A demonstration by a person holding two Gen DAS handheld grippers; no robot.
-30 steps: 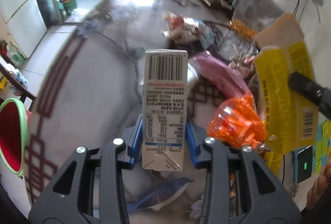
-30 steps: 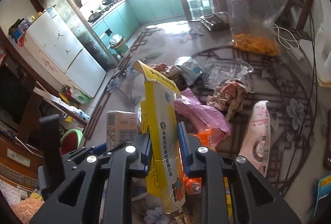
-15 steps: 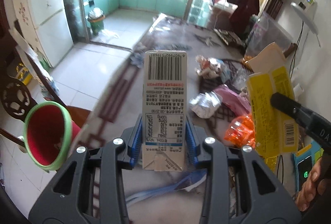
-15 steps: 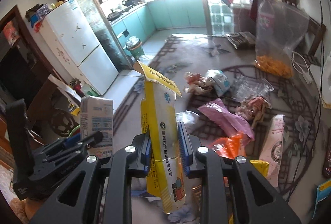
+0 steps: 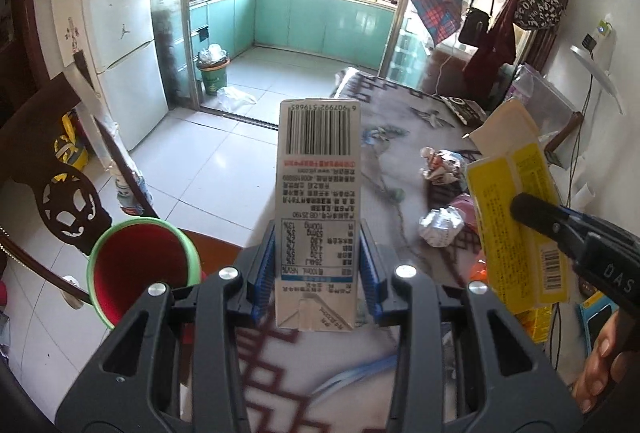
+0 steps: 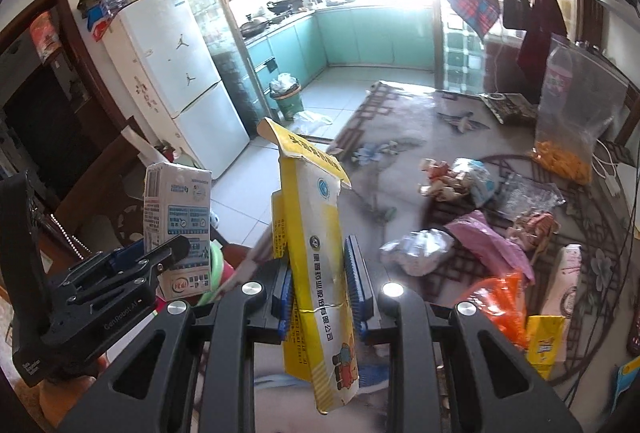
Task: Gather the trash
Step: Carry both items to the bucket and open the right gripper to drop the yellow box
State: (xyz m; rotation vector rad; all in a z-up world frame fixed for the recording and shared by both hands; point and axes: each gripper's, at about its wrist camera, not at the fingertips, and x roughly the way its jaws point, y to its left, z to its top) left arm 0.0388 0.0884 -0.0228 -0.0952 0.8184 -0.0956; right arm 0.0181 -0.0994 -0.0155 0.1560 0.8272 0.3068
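My left gripper (image 5: pixel 318 265) is shut on a white milk carton (image 5: pixel 318 209) with a barcode, held upright above the table's left edge. It also shows in the right wrist view (image 6: pixel 178 229). My right gripper (image 6: pixel 318 285) is shut on a flattened yellow box (image 6: pixel 316 253), also seen in the left wrist view (image 5: pixel 516 217). A red bin with a green rim (image 5: pixel 140 269) stands on the floor, low to the left of the carton. Loose trash lies on the table: a foil ball (image 6: pixel 416 249), a pink bag (image 6: pixel 492 245), an orange wrapper (image 6: pixel 500 297).
The patterned tablecloth (image 6: pixel 400 113) covers the table at right. A clear bag of orange snacks (image 6: pixel 572 113) stands at the back right. A dark wooden chair (image 5: pixel 48 169) is beside the bin. A white fridge (image 5: pixel 120 45) and a tiled kitchen floor lie beyond.
Both grippers have lifted and swung left with their loads, away from the trash pile. The red bin has come further into the left wrist view.
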